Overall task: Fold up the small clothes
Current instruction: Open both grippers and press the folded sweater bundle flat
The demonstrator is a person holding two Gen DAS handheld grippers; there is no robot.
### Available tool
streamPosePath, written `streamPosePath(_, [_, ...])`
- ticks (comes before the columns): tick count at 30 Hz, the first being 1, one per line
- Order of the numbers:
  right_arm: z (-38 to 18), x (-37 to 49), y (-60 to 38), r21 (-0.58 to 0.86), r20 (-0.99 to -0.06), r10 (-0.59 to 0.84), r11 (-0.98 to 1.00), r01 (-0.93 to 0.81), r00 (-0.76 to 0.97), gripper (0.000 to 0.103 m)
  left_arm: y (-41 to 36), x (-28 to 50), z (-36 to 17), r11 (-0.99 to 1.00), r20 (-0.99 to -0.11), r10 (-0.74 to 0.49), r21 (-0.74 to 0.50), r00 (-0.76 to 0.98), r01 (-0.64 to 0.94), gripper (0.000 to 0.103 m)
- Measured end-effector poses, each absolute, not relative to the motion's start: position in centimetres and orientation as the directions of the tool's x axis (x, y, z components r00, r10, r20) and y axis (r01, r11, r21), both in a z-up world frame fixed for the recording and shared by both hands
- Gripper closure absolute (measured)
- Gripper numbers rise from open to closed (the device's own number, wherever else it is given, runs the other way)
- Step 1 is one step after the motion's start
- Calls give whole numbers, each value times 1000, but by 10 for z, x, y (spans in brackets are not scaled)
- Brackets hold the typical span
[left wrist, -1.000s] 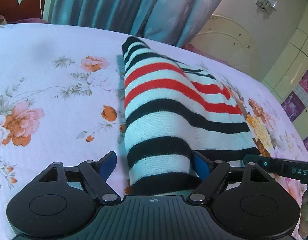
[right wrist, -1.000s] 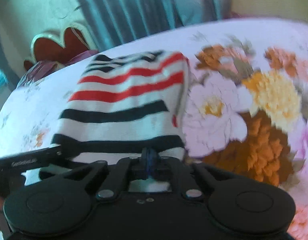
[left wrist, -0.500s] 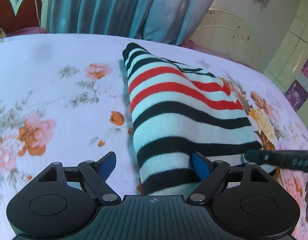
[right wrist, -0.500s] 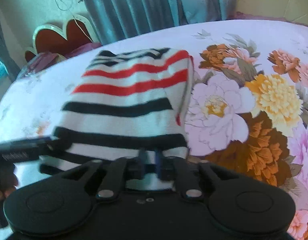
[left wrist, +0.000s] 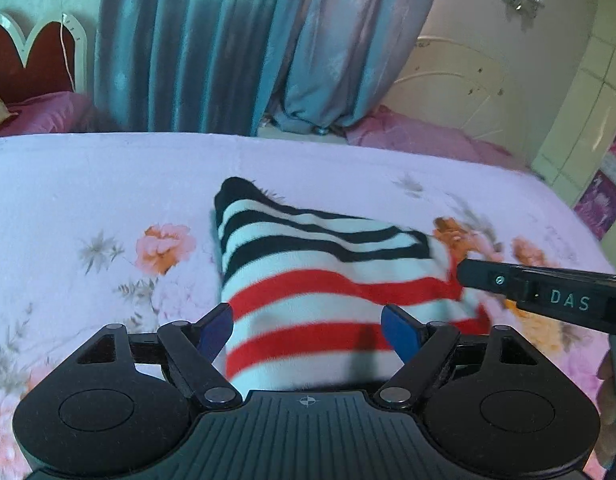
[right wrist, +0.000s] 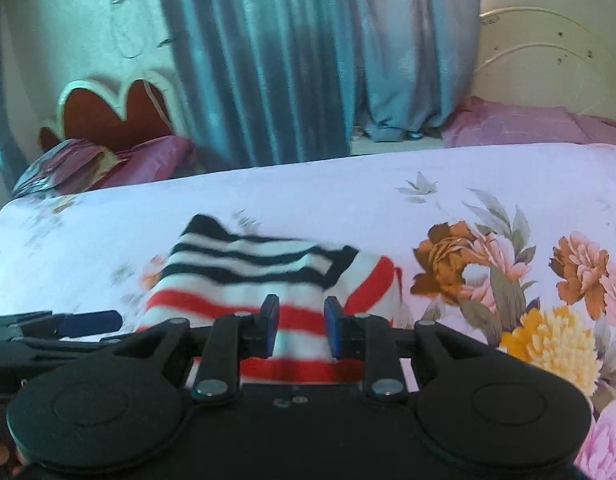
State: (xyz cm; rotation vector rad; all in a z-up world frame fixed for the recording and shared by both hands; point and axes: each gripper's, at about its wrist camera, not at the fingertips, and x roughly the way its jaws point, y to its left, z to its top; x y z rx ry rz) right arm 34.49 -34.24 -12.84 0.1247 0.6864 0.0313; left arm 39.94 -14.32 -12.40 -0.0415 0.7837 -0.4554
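A small knit garment [left wrist: 315, 280] with black, white and red stripes lies folded over on the floral bedsheet [left wrist: 88, 184]. The black-striped part lies on top at the far side, the red-striped part nearest me. My left gripper [left wrist: 308, 330] is open, its blue pads either side of the garment's near edge. My right gripper [right wrist: 300, 326] is partly open over the near edge of the garment [right wrist: 260, 276], not clamping it. The right gripper's finger [left wrist: 547, 296] shows at the garment's right side in the left wrist view. The left gripper's finger [right wrist: 68, 322] shows at the left in the right wrist view.
Blue curtains [left wrist: 248, 48] hang behind the bed. A red heart-shaped headboard [right wrist: 116, 118] and pink pillows [right wrist: 148, 156] stand at the back left. A white bed frame [left wrist: 459, 88] and pink bedding are at the back right.
The garment's near black-striped end has been carried forward and laid over the far part, so the red stripes are nearest. My right gripper has opened and released the fabric.
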Motion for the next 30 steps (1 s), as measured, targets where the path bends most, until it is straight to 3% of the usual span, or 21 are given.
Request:
streamPosePath(2, [-143,354,-343,84,-652,28,996,36,758,73,-145,407,-139,912,-704,-387,-195,596,361,22])
streamPosePath(4, [-171,365,-347,66,-731,17,997,45,682,73,-142,409,-154,912,-716,-390,-213,579,351,22])
streamPosePath(10, [-179,362,-356,97,-722,54,995,24,689,72,-145,409,-147,912,-702,-388,-199,598,358,22])
streamPosePath(13, [-164,361,-359,142,-675,79,990,25,733,72,-149,412,-133,907,-663,-402,-194,632,373,22])
streamPosePath(19, [-151,393,-366,157,-633,36,984,83,773,70,-159,453,-133,911,-659,-403,-226,634,344,22])
streamPosePath(24, [-173,421,-368,121,-664,-6,986,115,748,73,-162,480,-166,928,-725,-366,-240,583,285,22])
streamPosePath(26, [-191,430,-368,94,-707,-17,989,118,707,75,-159,483,-173,920,-722,-389,-277,572,276,22])
streamPosePath(30, [-193,431,-368,80,-700,-19,991,105,714,75,-167,479,-168,927,-719,-366,-228,591,297,22])
